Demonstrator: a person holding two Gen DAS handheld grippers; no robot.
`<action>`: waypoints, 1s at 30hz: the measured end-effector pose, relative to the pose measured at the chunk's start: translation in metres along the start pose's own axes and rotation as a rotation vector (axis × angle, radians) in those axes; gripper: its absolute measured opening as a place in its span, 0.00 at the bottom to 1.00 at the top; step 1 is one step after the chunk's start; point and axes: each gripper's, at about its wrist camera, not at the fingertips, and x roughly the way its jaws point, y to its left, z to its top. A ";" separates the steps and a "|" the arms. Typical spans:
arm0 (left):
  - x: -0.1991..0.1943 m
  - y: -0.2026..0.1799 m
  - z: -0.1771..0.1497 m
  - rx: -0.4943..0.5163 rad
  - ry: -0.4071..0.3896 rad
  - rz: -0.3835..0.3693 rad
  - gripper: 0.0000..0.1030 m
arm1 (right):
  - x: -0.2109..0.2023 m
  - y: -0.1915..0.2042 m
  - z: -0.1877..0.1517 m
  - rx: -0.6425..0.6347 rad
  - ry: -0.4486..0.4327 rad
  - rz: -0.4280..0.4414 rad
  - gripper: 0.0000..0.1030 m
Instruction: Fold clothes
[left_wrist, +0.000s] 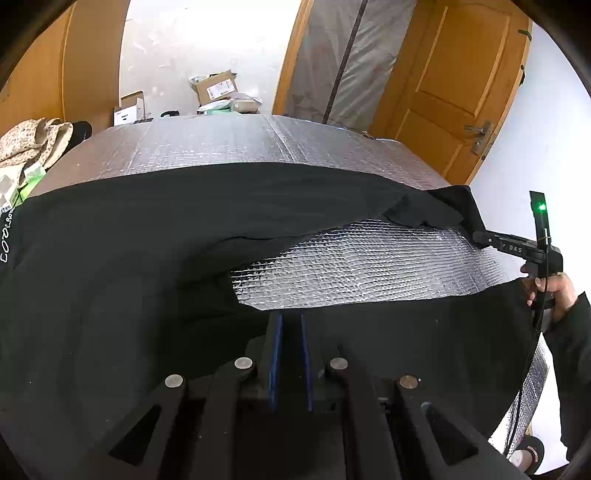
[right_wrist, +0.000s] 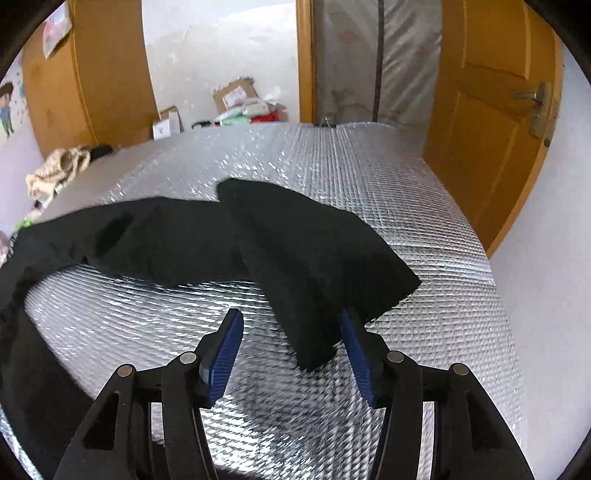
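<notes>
Two grippers work one black cloth garment (left_wrist: 122, 236) spread on a silver quilted foil mat (left_wrist: 354, 266). Nearest, at six o'clock in the left wrist view, the left gripper (left_wrist: 291, 325) is clenched on the garment's near hem, blue pads close together with dark cloth between them. In the right wrist view the right gripper (right_wrist: 291, 325) stands released, its blue pads (right_wrist: 225, 350) wide apart, with a black sleeve-like flap (right_wrist: 314, 266) lying loose between them and touching the right pad. By my judgement the folding is at an early stage: one flap is laid over, the body still unfolded. The garment's long axis runs from nine to three o'clock; the flap points toward five. Farther off, at twelve o'clock, stand cardboard boxes (right_wrist: 236, 94) and an orange wooden door (right_wrist: 491, 122)
</notes>
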 end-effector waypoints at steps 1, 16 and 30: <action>0.001 0.000 0.000 0.000 -0.001 0.004 0.09 | 0.002 -0.003 0.001 0.004 0.013 -0.011 0.21; 0.003 0.002 0.014 -0.015 -0.030 0.003 0.09 | -0.035 -0.050 0.112 0.142 -0.235 -0.152 0.04; -0.004 0.006 0.047 -0.013 -0.117 0.040 0.09 | 0.001 -0.098 0.084 0.377 -0.180 -0.085 0.41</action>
